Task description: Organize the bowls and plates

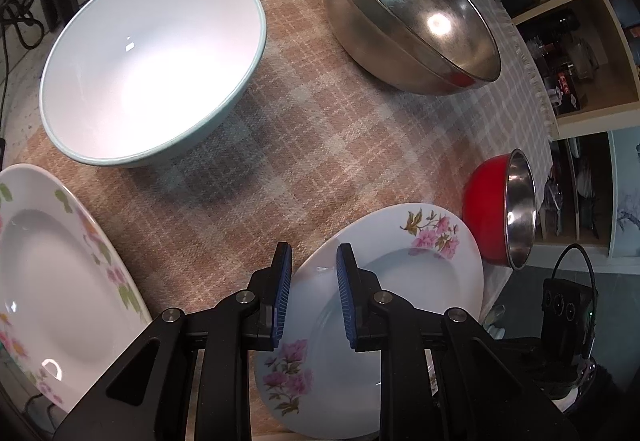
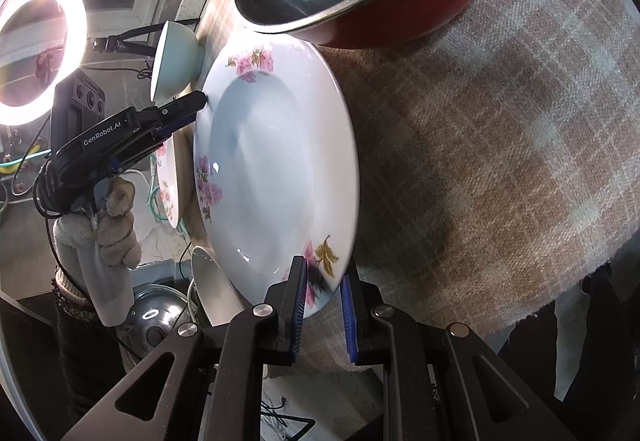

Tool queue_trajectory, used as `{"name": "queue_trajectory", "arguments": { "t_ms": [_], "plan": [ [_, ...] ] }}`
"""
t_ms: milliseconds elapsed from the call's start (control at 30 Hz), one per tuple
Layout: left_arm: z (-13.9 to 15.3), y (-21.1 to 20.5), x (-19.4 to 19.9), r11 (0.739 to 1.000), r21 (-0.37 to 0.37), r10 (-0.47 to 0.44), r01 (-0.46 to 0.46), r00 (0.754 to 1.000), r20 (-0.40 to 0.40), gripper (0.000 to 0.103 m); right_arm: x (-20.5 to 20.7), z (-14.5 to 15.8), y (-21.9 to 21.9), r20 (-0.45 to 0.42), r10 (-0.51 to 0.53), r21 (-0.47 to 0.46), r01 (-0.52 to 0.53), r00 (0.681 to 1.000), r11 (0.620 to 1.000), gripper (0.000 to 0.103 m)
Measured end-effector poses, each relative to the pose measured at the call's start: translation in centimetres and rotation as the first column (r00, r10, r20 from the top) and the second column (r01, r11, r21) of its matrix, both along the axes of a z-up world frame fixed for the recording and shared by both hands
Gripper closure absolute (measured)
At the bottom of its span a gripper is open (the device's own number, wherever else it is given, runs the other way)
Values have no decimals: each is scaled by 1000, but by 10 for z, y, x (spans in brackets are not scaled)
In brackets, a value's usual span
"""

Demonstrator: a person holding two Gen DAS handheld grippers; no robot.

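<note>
Two close wrist views from opposite sides, sharing the floral plate [image 1: 400,281] [image 2: 276,169].

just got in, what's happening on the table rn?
A person with two handheld grippers is working on the flowered plate. The right gripper straddles its near rim, the left gripper its opposite edge; neither looks fully clamped. Around it on the plaid cloth sit a white bowl, steel bowl, red bowl and a second flowered plate.
</note>
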State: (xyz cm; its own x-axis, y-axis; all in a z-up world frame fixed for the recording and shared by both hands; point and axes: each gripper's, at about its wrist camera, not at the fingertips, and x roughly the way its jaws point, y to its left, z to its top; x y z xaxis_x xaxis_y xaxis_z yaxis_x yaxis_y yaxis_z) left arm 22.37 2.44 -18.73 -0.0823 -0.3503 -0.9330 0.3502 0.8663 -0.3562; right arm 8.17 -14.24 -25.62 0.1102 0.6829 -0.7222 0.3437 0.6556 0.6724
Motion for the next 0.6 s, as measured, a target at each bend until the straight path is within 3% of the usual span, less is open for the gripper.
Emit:
{"name": "queue_trajectory", "arguments": {
  "t_ms": [600],
  "plan": [
    [-2,-7,-5,1000,0,-20,20,1000,-7,83,-8,-2,-7,-21,12,5,-12,1000,1000,87]
  ]
}}
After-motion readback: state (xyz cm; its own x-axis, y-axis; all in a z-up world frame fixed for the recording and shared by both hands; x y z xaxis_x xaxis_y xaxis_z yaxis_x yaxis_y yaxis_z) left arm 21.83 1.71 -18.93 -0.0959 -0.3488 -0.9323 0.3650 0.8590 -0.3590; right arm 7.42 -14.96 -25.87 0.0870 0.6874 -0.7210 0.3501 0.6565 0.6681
